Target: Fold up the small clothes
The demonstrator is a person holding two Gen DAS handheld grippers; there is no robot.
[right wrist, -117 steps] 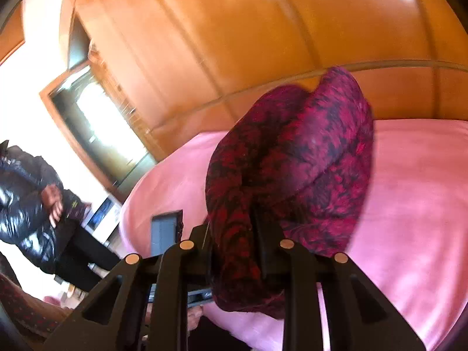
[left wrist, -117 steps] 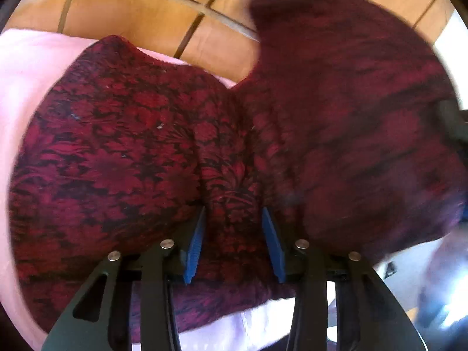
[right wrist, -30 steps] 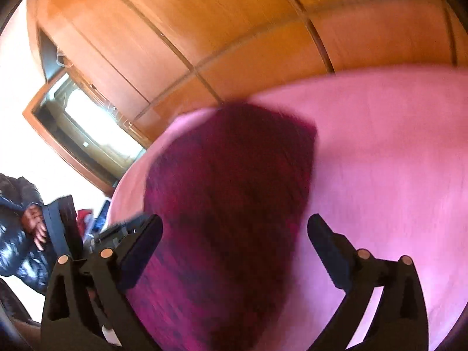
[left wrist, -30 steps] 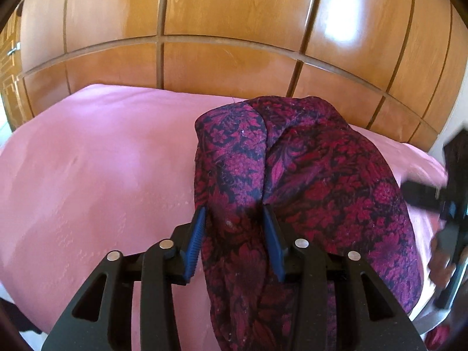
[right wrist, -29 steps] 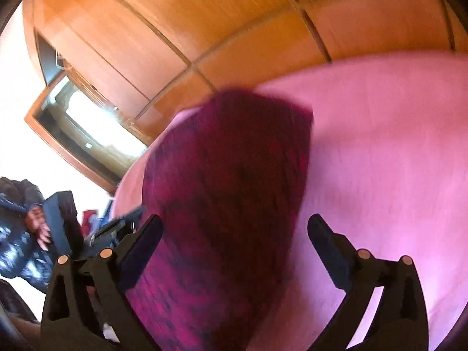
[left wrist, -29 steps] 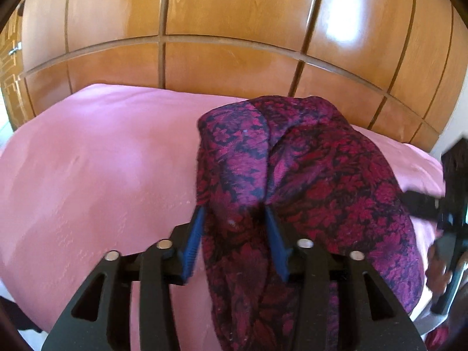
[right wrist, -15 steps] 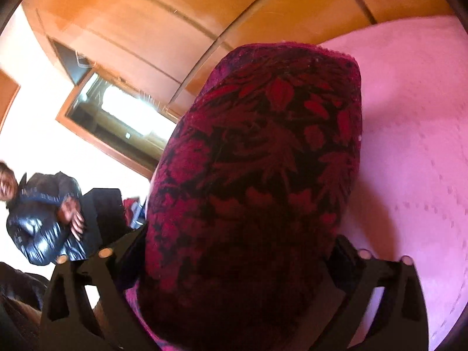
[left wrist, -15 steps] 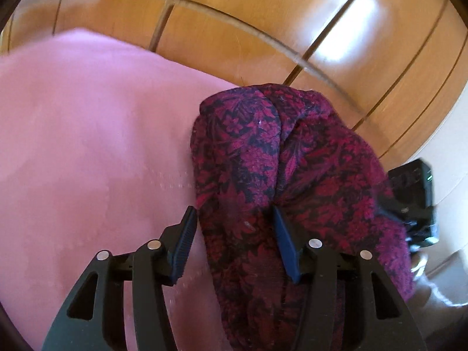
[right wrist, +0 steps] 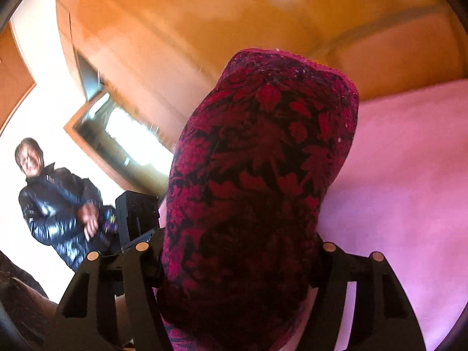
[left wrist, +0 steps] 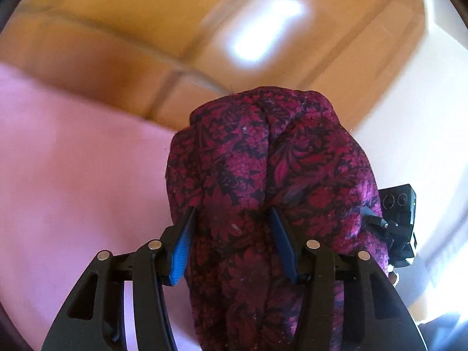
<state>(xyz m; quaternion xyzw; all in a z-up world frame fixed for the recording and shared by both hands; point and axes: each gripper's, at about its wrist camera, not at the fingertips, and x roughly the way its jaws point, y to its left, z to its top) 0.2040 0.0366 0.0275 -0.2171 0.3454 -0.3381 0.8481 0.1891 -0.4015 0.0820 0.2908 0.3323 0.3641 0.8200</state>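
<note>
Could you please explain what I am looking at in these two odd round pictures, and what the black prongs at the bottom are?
There is no robot here. A person holds a two-finger gripper in each hand, and a fisheye camera on each looks forward along its fingers, hence the round, bent view. One picture is from the left gripper, with blue pads; the other from the right gripper. Both have a dark red flowered garment bunched between their fingers, over a pink bed cover. Whether either actually grips it, I cannot tell. Behind are wooden panels, and a smiling bystander in a dark jacket watches from the side.
</note>
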